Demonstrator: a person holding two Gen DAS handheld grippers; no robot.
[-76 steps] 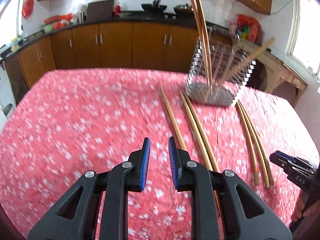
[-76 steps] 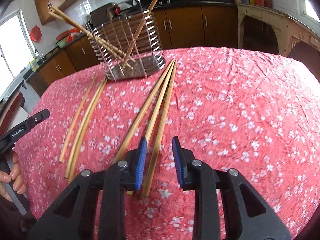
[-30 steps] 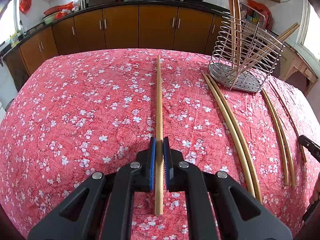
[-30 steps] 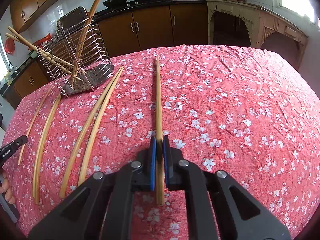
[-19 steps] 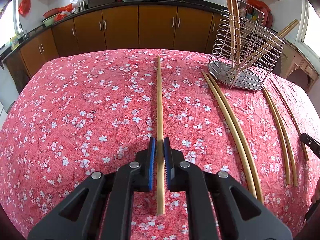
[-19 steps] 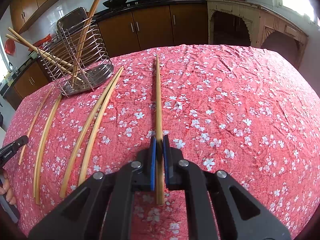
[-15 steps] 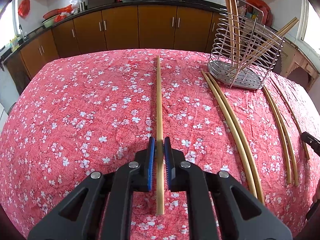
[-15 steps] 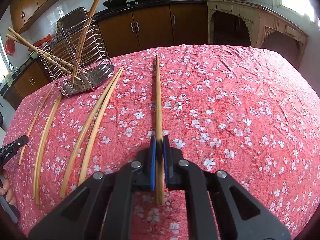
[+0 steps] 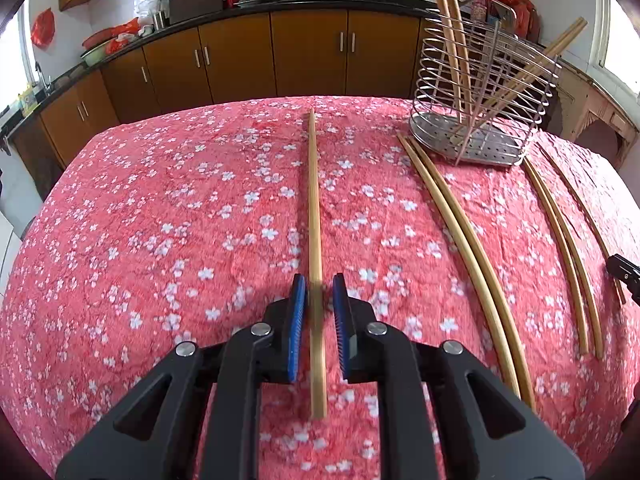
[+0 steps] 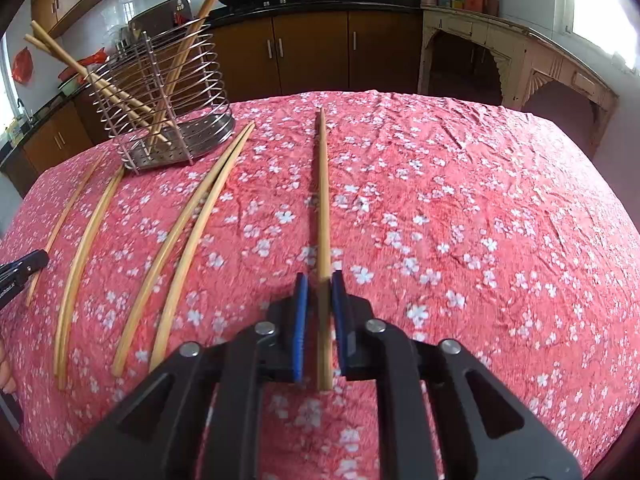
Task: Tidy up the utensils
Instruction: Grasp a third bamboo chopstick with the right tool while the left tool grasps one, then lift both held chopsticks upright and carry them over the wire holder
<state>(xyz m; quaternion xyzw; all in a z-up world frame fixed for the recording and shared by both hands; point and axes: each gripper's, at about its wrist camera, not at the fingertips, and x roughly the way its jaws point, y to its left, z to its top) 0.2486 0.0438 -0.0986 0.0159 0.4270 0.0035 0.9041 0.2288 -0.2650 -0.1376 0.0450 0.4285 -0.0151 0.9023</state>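
My left gripper (image 9: pixel 318 294) straddles a long bamboo chopstick (image 9: pixel 314 216) lying on the red floral tablecloth; its blue pads (image 9: pixel 298 312) stand a little apart from the stick, so it is open. My right gripper (image 10: pixel 319 292) has its pads close around another bamboo chopstick (image 10: pixel 323 200), with a thin gap on the left side. The wire utensil holder (image 9: pixel 480 92) stands at the far right in the left wrist view and holds several chopsticks; it also shows in the right wrist view (image 10: pixel 168 92).
Two pairs of loose chopsticks lie on the cloth (image 9: pixel 460 232) (image 9: pixel 568 240), seen also in the right wrist view (image 10: pixel 188 236) (image 10: pixel 84 236). Brown kitchen cabinets (image 9: pixel 240 56) run behind the table. The table edge curves away at both sides.
Both grippers closed onto a chopstick each earlier. In the last half second the left jaws have parted from their chopstick and the right jaws have loosened slightly.
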